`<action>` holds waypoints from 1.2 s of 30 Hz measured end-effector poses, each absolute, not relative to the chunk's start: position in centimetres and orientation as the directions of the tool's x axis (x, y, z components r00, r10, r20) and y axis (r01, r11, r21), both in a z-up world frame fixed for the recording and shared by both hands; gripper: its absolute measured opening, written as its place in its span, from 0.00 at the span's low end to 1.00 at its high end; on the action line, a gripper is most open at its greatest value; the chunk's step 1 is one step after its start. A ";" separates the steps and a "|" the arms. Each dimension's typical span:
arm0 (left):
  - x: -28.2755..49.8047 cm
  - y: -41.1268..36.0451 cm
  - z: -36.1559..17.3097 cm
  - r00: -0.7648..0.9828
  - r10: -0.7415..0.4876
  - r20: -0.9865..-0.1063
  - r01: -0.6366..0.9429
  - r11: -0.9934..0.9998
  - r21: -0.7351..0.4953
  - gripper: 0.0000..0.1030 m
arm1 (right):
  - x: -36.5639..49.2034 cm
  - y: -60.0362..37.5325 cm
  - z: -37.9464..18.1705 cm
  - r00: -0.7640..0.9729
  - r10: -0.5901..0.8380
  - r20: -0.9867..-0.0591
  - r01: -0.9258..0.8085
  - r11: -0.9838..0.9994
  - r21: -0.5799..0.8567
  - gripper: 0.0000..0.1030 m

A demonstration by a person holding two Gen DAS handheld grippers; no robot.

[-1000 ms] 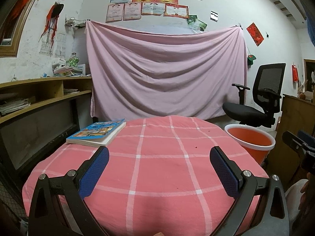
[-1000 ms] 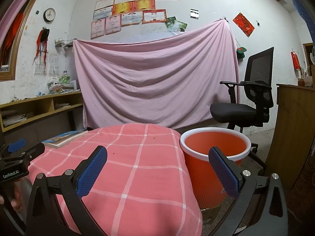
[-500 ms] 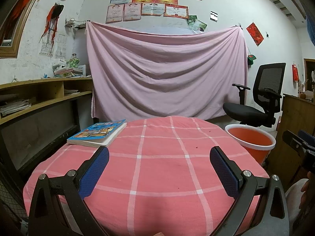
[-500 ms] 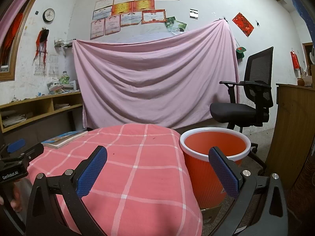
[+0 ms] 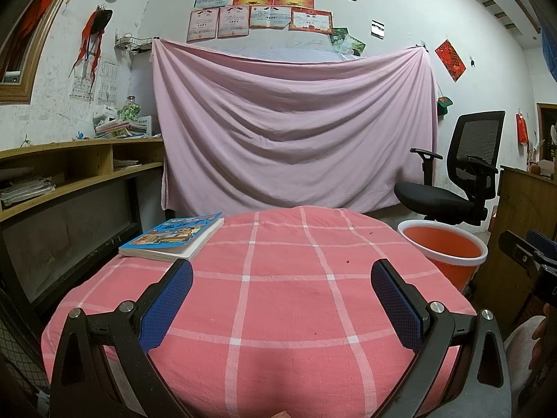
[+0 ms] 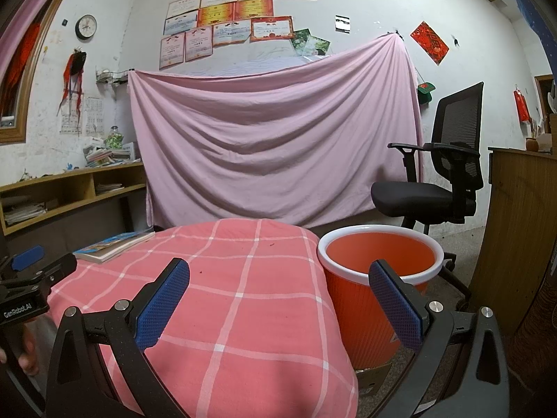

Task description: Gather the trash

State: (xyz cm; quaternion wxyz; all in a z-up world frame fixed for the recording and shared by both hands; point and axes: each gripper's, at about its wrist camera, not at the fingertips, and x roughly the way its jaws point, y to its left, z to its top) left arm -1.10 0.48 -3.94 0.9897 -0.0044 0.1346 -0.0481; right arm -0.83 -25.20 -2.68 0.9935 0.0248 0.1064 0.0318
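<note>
Since nothing has really shifted over the last second, both the left gripper (image 5: pixel 282 278) and right gripper (image 6: pixel 278 278) hang wide open and empty, so the orange bin (image 6: pixel 379 278) by the table's (image 5: pixel 278 313) right edge looks done.

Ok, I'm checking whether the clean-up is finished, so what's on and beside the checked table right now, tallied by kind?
Books: 1, the book at the table's far left edge
Buckets: 1, the orange bucket on the floor beside the table
Larger trash pieces: 0, only tiny dark specks on the cloth
Total: 2
</note>
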 end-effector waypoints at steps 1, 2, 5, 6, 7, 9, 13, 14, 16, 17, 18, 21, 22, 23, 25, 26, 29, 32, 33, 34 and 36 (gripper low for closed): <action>-1.1 0.5 -4.0 0.959 -0.097 -0.266 0.095 0.995 -0.022 0.97 | -0.8 -25.2 -2.7 0.975 0.069 -0.210 -0.058 0.997 0.056 1.00; -1.1 0.5 -4.0 0.959 -0.097 -0.265 0.095 0.995 -0.021 0.97 | -0.8 -25.2 -2.7 0.975 0.069 -0.210 -0.058 0.997 0.056 1.00; -1.1 0.4 -4.0 0.959 -0.097 -0.266 0.095 0.995 -0.019 0.97 | -0.8 -25.2 -2.7 0.975 0.069 -0.210 -0.058 0.997 0.056 1.00; -1.0 0.5 -3.9 0.959 -0.096 -0.266 0.095 0.995 -0.017 0.97 | -0.8 -25.2 -2.7 0.975 0.069 -0.210 -0.058 0.997 0.056 1.00; -1.1 0.4 -3.9 0.959 -0.096 -0.266 0.095 0.995 -0.017 0.97 | -0.8 -25.2 -2.7 0.975 0.069 -0.210 -0.058 0.997 0.056 1.00; -1.1 0.3 -3.9 0.959 -0.097 -0.265 0.096 0.995 -0.017 0.97 | -0.8 -25.2 -2.7 0.975 0.069 -0.210 -0.058 0.997 0.056 1.00; -1.1 0.3 -3.9 0.959 -0.096 -0.265 0.095 0.995 -0.016 0.97 | -0.8 -25.2 -2.7 0.975 0.069 -0.210 -0.058 0.997 0.056 1.00; -1.1 0.3 -4.0 0.959 -0.095 -0.266 0.095 0.995 -0.015 0.97 | -0.8 -25.2 -2.7 0.975 0.069 -0.210 -0.059 0.997 0.055 1.00; -1.1 0.3 -4.0 0.959 -0.096 -0.266 0.096 0.995 -0.015 0.97 | -0.8 -25.2 -2.7 0.975 0.068 -0.210 -0.058 0.997 0.056 1.00; -1.1 0.3 -4.0 0.959 -0.095 -0.266 0.095 0.995 -0.014 0.97 | -0.8 -25.2 -2.7 0.975 0.069 -0.210 -0.058 0.997 0.056 1.00; -1.1 0.3 -3.9 0.959 -0.095 -0.266 0.095 0.995 -0.014 0.97 | -0.8 -25.2 -2.7 0.975 0.069 -0.210 -0.058 0.997 0.056 1.00; -1.1 0.4 -4.0 0.959 -0.096 -0.265 0.096 0.995 -0.015 0.97 | -0.8 -25.2 -2.7 0.975 0.068 -0.210 -0.058 0.997 0.056 1.00; -1.0 0.4 -3.9 0.959 -0.096 -0.265 0.095 0.995 -0.015 0.97 | -0.8 -25.2 -2.6 0.975 0.068 -0.210 -0.058 0.997 0.056 1.00; -1.0 0.4 -4.0 0.959 -0.096 -0.266 0.095 0.995 -0.016 0.97 | -0.8 -25.2 -2.6 0.975 0.068 -0.210 -0.058 0.997 0.056 1.00; -1.0 0.4 -4.0 0.959 -0.095 -0.266 0.094 0.995 -0.015 0.97 | -0.8 -25.2 -2.7 0.975 0.069 -0.210 -0.058 0.997 0.056 1.00; -1.1 0.3 -3.9 0.959 -0.094 -0.266 0.093 0.996 -0.015 0.97 | -0.8 -25.2 -2.7 0.975 0.069 -0.210 -0.058 0.997 0.056 1.00; -1.0 0.3 -3.9 0.959 -0.094 -0.266 0.094 0.995 -0.015 0.97 | -0.8 -25.2 -2.6 0.975 0.069 -0.210 -0.058 0.997 0.056 1.00; -1.1 0.3 -3.9 0.959 -0.094 -0.266 0.094 0.995 -0.016 0.97 | -0.8 -25.2 -2.6 0.975 0.068 -0.210 -0.058 0.997 0.056 1.00; -1.1 0.3 -3.9 0.959 -0.095 -0.266 0.094 0.995 -0.016 0.97 | -0.8 -25.2 -2.6 0.975 0.068 -0.211 -0.057 0.997 0.056 1.00; -1.1 0.3 -4.0 0.959 -0.094 -0.266 0.094 0.995 -0.015 0.97 | -0.8 -25.2 -2.6 0.975 0.068 -0.210 -0.057 0.997 0.056 1.00; -1.1 0.2 -4.0 0.959 -0.094 -0.266 0.094 0.995 -0.015 0.97 | -0.8 -25.2 -2.6 0.975 0.069 -0.210 -0.058 0.997 0.057 1.00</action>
